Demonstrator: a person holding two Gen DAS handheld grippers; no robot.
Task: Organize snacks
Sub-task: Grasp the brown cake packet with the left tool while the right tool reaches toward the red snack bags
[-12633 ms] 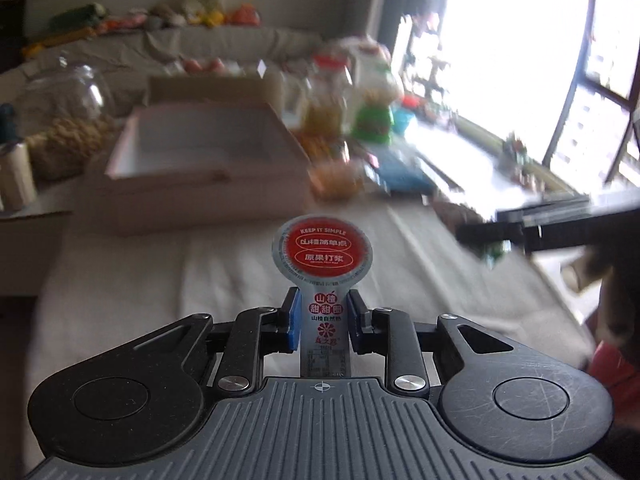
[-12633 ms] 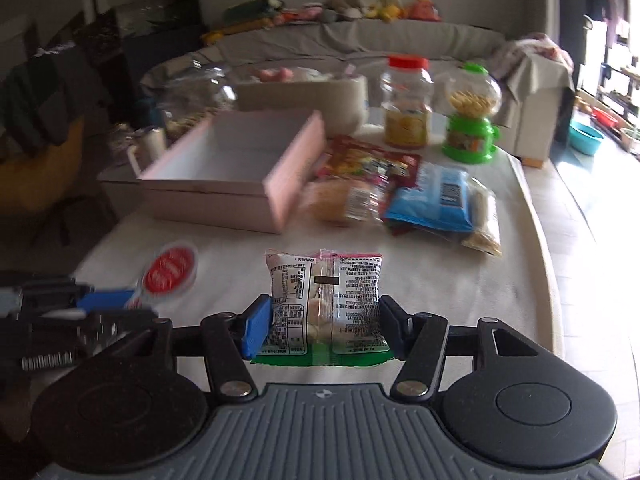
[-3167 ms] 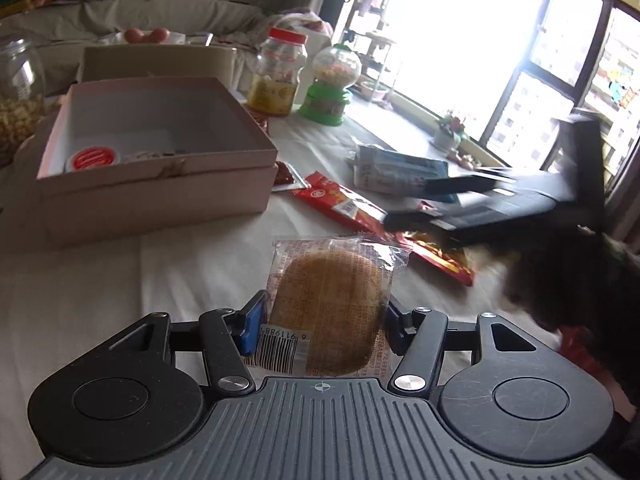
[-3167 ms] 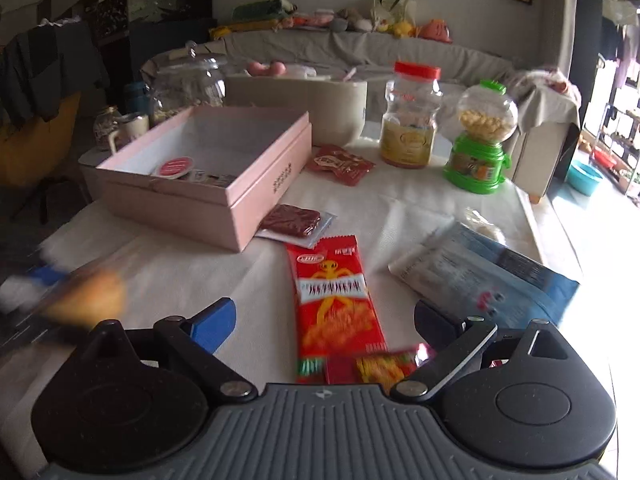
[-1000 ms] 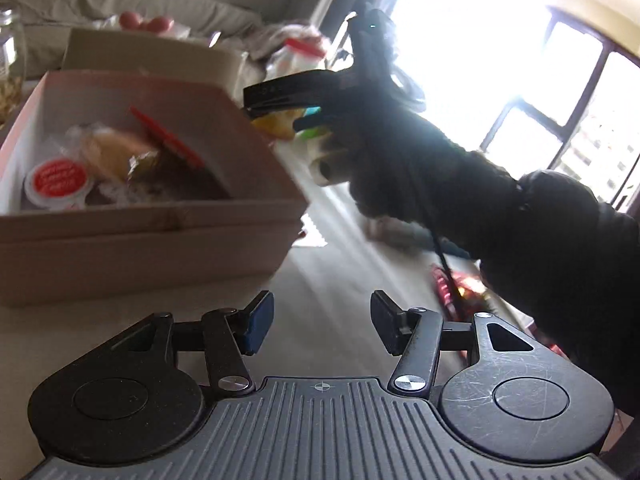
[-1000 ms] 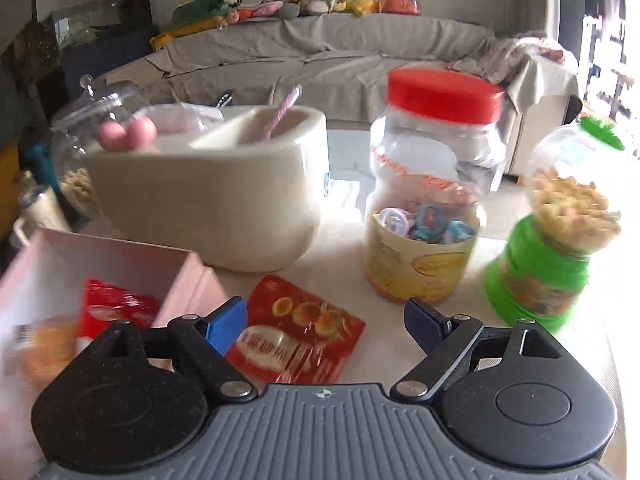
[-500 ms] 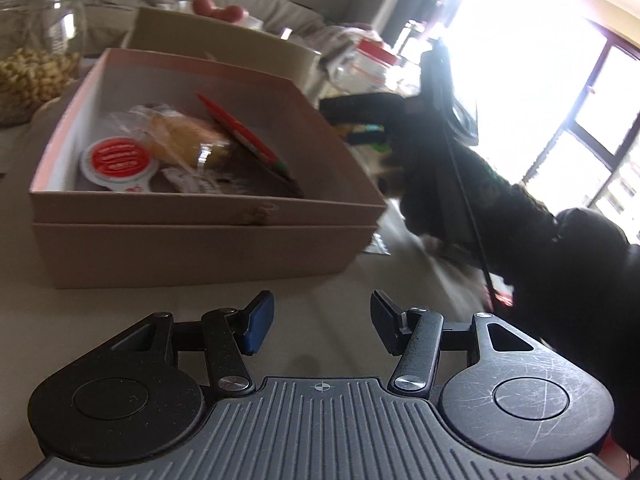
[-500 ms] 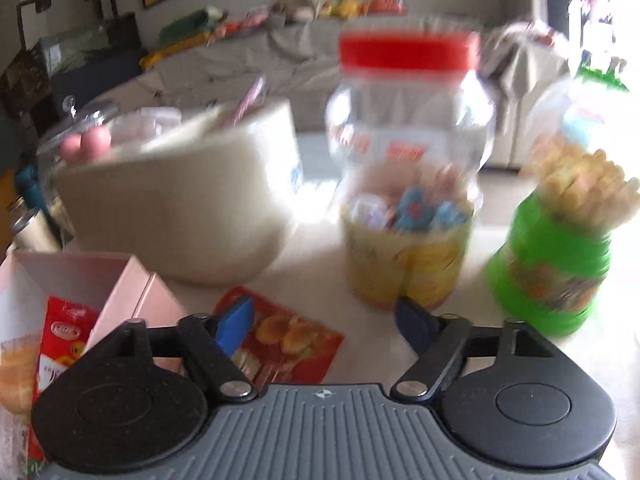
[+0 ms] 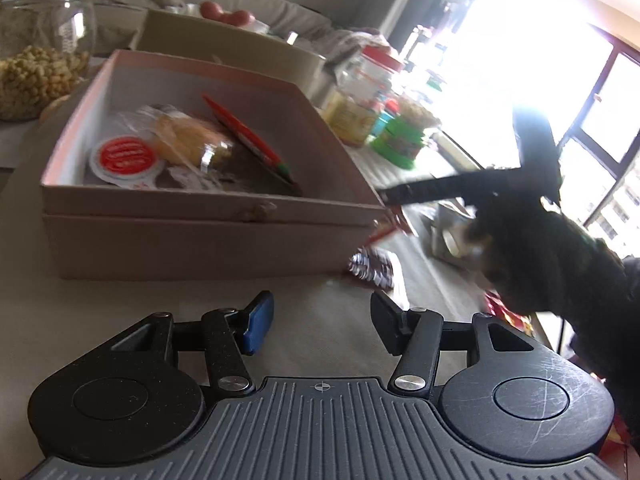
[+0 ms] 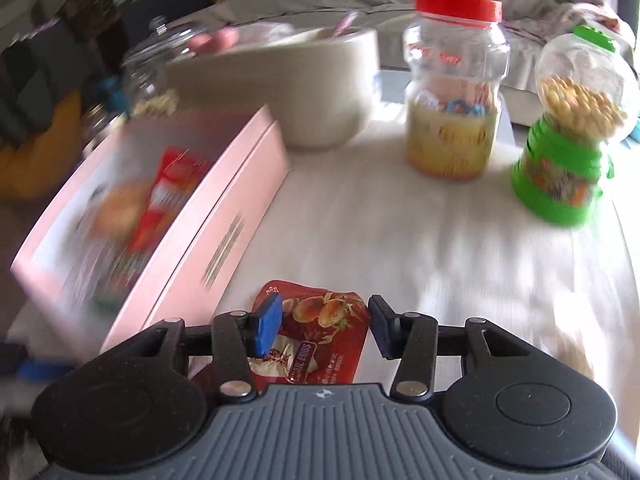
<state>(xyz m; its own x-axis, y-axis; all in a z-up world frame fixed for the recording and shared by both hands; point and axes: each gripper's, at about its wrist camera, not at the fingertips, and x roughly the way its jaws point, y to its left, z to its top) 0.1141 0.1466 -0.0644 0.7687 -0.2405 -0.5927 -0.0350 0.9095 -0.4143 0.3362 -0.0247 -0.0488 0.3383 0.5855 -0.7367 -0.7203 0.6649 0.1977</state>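
A red quail-egg packet [image 10: 320,344] sits between the fingers of my right gripper [image 10: 324,320], whose jaws are closing on it; the blue pad [image 10: 268,326] presses its left edge. The left wrist view shows that gripper [image 9: 388,200] at the near right corner of the pink box [image 9: 200,236], the red packet [image 9: 396,222] hanging from its tip. Inside the box lie a red-lidded jelly cup [image 9: 122,156], a wrapped bun [image 9: 188,144] and a long red packet [image 9: 248,140]. My left gripper [image 9: 322,316] is open and empty over the tablecloth in front of the box.
A dark foil packet [image 9: 372,268] lies by the box's near corner. Behind stand a cream bowl [image 10: 280,92], a red-lidded jar [image 10: 454,92], a green candy dispenser [image 10: 568,152] and a glass jar [image 9: 40,64]. A dark sleeve [image 9: 560,264] fills the right.
My right gripper has closed on the red packet and pulled back with it along the box's side, away from the bowl. The left gripper has stayed open in place.
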